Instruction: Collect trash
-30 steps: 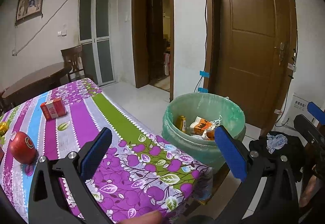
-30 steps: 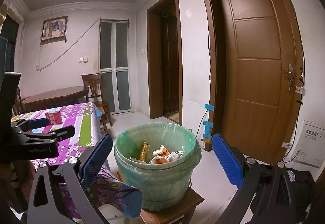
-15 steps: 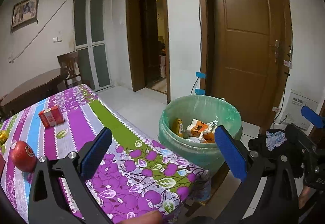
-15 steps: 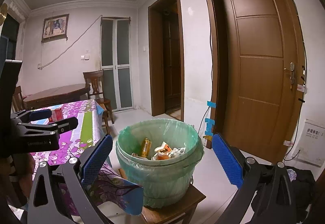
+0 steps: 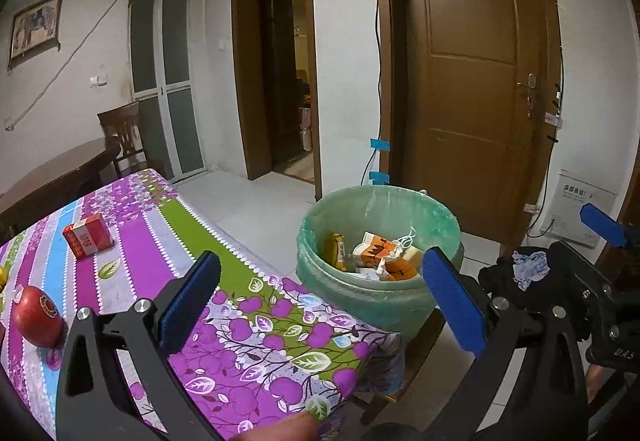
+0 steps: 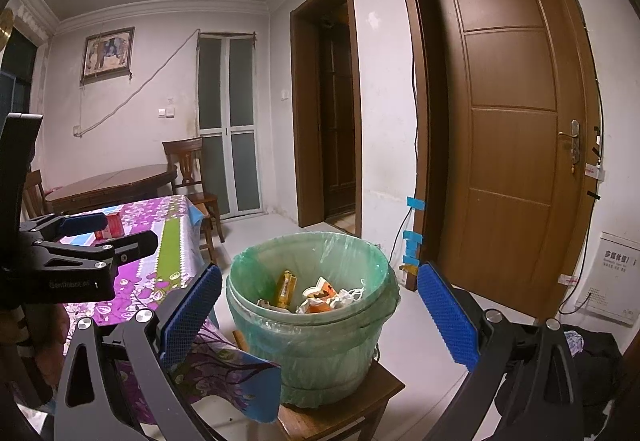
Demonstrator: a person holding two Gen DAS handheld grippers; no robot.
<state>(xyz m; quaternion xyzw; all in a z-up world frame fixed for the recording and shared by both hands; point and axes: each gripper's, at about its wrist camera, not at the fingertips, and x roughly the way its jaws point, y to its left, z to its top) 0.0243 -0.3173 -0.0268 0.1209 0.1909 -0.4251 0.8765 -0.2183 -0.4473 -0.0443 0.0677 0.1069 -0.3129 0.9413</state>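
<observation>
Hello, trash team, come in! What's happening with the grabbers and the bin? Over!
Left gripper open, empty, over the table. Right gripper open, empty, facing the bin. Bin holds wrappers. Red box and apple on table. Nothing blocking.

White walls, brown door (image 6: 516,145), possibly tiled floor (image 5: 256,209).

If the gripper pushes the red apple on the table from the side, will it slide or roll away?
The red apple looks round and smooth, so it would probably roll rather than slide. It rests on a flat tablecloth with nothing close beside it, so little would stop it. Its skin looks glossy, so flat fingers might slip unless they close around its middle.
</observation>
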